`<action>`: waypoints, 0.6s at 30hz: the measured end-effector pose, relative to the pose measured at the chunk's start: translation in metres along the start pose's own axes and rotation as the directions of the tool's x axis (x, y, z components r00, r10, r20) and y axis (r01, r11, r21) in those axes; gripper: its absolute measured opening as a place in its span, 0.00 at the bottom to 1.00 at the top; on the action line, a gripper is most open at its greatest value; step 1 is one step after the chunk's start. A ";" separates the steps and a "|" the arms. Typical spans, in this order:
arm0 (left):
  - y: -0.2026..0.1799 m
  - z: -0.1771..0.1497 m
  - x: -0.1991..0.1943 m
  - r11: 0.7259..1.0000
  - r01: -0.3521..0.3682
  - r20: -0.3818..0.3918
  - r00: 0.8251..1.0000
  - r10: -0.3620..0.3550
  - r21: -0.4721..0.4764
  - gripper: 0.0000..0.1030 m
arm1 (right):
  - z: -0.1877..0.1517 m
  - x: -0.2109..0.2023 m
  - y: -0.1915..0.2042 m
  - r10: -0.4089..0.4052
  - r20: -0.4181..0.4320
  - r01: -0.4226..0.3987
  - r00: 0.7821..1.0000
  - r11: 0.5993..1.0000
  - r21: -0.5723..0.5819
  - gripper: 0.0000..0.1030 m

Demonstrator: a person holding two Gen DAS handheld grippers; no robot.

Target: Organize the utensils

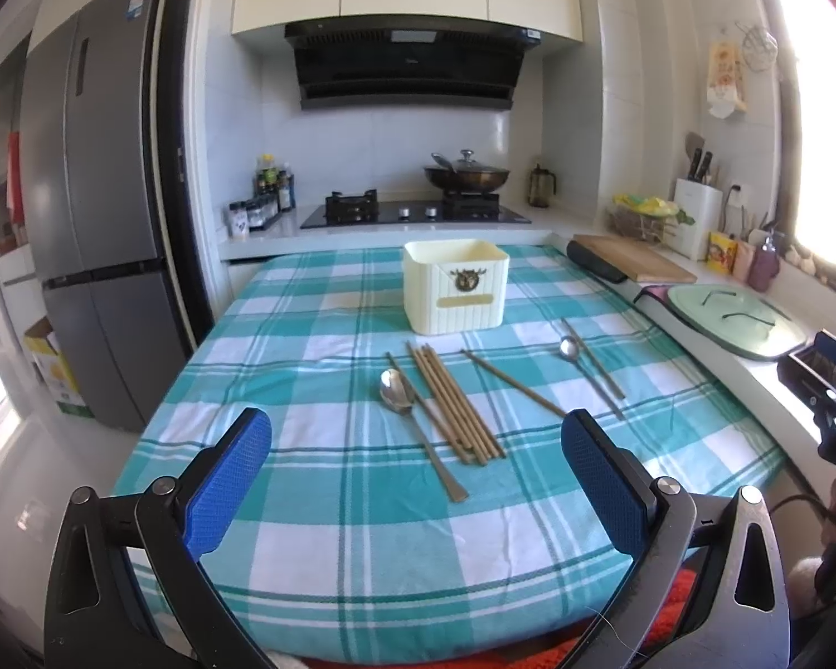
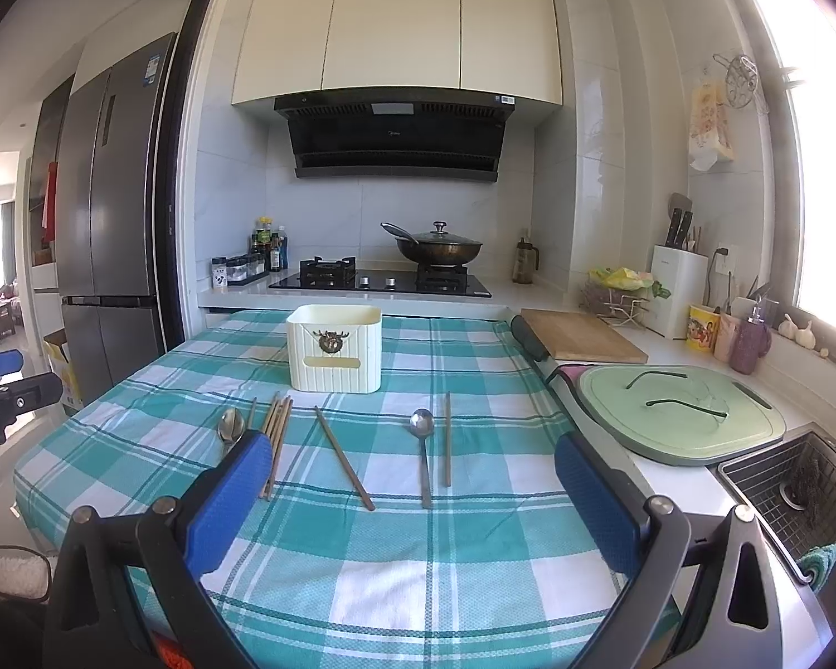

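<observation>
A cream utensil box point(image 1: 455, 285) point(image 2: 334, 348) stands upright on the teal checked tablecloth point(image 1: 362, 529) point(image 2: 418, 546). In front of it lie a bundle of several brown chopsticks point(image 1: 454, 404) point(image 2: 276, 435), a large spoon point(image 1: 398, 390) point(image 2: 231, 425) to their left, one single chopstick point(image 1: 513, 383) point(image 2: 344, 457), and a smaller spoon point(image 1: 569, 348) point(image 2: 421, 423) beside another chopstick point(image 1: 593, 357) point(image 2: 447, 437). My left gripper point(image 1: 417, 435) is open and empty, near the front edge. My right gripper point(image 2: 412, 460) is open and empty, also short of the utensils.
A counter runs along the right with a green board point(image 2: 680, 412), a wooden cutting board point(image 2: 582, 337) and a sink point(image 2: 797, 485). A stove with a wok point(image 2: 437, 248) stands behind the table. A fridge point(image 1: 95, 195) is at the left.
</observation>
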State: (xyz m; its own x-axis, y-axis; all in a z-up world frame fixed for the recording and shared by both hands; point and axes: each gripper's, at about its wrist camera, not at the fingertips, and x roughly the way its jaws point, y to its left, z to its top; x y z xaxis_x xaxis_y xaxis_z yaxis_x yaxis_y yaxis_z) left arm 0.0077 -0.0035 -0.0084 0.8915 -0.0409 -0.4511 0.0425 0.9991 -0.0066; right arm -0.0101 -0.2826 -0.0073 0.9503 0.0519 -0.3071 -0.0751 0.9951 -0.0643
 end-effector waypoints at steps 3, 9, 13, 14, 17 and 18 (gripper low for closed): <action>-0.001 0.000 0.000 1.000 0.004 0.000 1.000 -0.004 0.000 1.00 | 0.001 0.001 -0.001 -0.001 -0.002 0.001 1.000 1.000 0.003 1.00; 0.000 0.001 0.002 1.000 0.010 -0.013 1.000 -0.010 -0.011 1.00 | 0.002 0.001 0.000 -0.006 0.003 0.006 1.000 1.000 -0.003 1.00; 0.001 0.001 0.005 1.000 0.017 -0.026 1.000 -0.017 -0.014 1.00 | 0.000 0.002 -0.003 -0.015 0.001 0.015 1.000 1.000 0.005 1.00; 0.001 0.001 0.005 1.000 0.017 -0.026 1.000 -0.018 -0.013 1.00 | 0.000 0.003 -0.004 -0.016 0.000 0.016 1.000 1.000 0.008 1.00; 0.001 0.001 0.005 1.000 0.014 -0.027 1.000 -0.014 -0.012 1.00 | 0.000 0.003 -0.005 -0.018 -0.001 0.018 1.000 1.000 0.010 1.00; 0.001 0.001 0.005 1.000 0.015 -0.028 0.999 -0.015 -0.013 1.00 | 0.000 0.004 -0.005 -0.019 -0.001 0.019 1.000 1.000 0.008 1.00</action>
State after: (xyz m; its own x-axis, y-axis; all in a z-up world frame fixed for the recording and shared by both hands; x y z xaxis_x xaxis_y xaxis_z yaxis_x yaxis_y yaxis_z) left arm 0.0128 -0.0031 -0.0097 0.8779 -0.0559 -0.4756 0.0500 0.9984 -0.0250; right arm -0.0061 -0.2878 -0.0084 0.9511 0.0331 -0.3070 -0.0547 0.9966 -0.0623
